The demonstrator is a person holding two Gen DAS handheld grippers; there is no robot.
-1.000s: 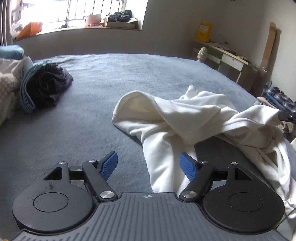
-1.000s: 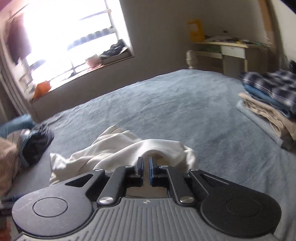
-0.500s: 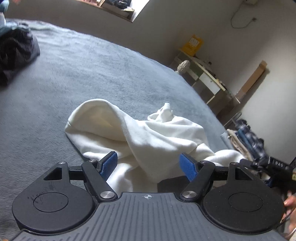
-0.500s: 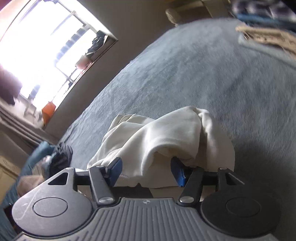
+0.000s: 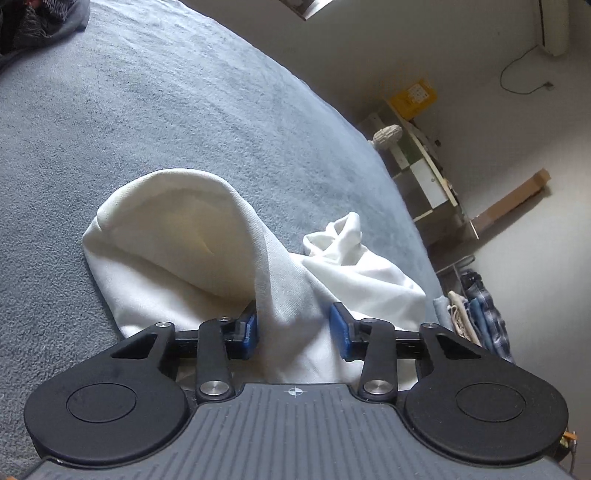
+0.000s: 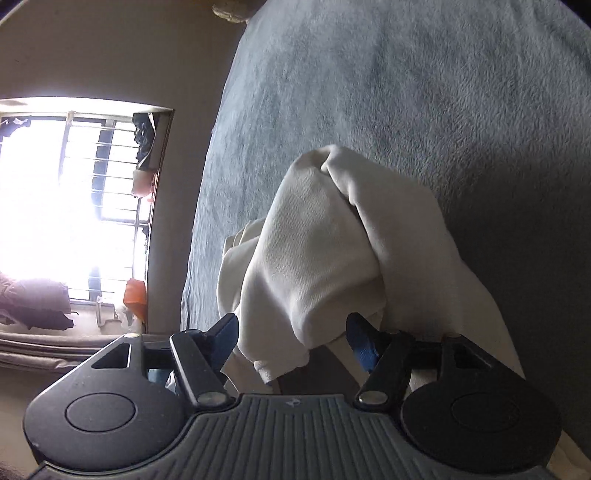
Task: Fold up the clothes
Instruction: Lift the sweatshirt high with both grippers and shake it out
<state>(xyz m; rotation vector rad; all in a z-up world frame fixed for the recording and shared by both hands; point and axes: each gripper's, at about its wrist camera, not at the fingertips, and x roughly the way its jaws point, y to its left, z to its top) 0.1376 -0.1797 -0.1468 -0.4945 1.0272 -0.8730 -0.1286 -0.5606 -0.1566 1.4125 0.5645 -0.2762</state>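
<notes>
A white garment [image 5: 207,258] lies crumpled on the grey bed [image 5: 147,110], one fold arched up like a hood. My left gripper [image 5: 293,332] is low over its near edge. The blue pads [image 5: 248,332] stand partly closed, a ridge of the white cloth running between them, with a wide gap still left. In the right wrist view the same white garment [image 6: 325,251] bulges up in front of my right gripper [image 6: 295,343]. That gripper is open, and a hanging fold sits loosely between its fingers. The right view is rolled strongly sideways.
A stack of folded clothes [image 5: 476,314] sits at the bed's right edge. Dark clothing [image 5: 37,22] lies at the far left. A desk [image 5: 424,158] stands against the wall beyond the bed. A bright barred window [image 6: 74,192] fills the left of the right view.
The right gripper opened, letting go of the white cloth, and rolled sideways. The left gripper moved forward onto the garment and its jaws narrowed around a fold.
</notes>
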